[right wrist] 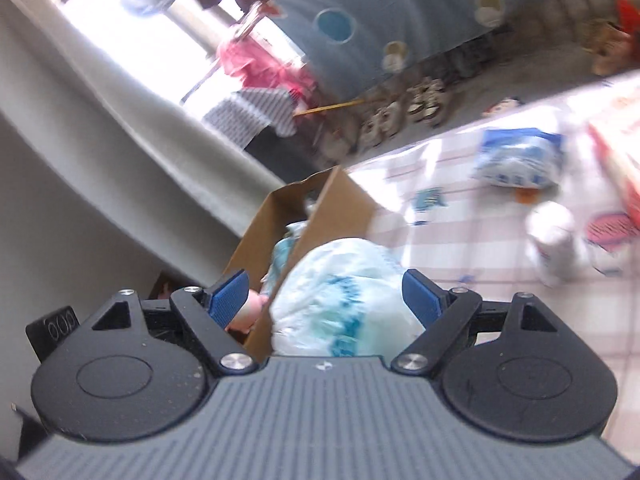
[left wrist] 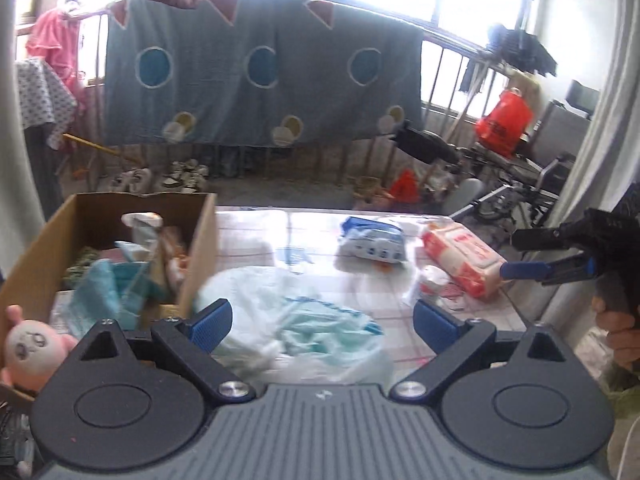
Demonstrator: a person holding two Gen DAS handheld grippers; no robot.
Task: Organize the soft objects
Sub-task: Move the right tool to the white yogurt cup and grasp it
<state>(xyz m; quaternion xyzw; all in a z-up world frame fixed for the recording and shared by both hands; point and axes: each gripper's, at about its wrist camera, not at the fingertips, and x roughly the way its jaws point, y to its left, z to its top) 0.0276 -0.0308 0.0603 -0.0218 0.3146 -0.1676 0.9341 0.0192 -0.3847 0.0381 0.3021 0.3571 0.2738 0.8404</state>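
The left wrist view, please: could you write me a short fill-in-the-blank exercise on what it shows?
1. The pink plush toy sits at the near corner of the ____ box.
2. The white plastic bag lies on the table just ____ of that box.
3. The left gripper has its jaws ____.

Missing words: cardboard; right; open
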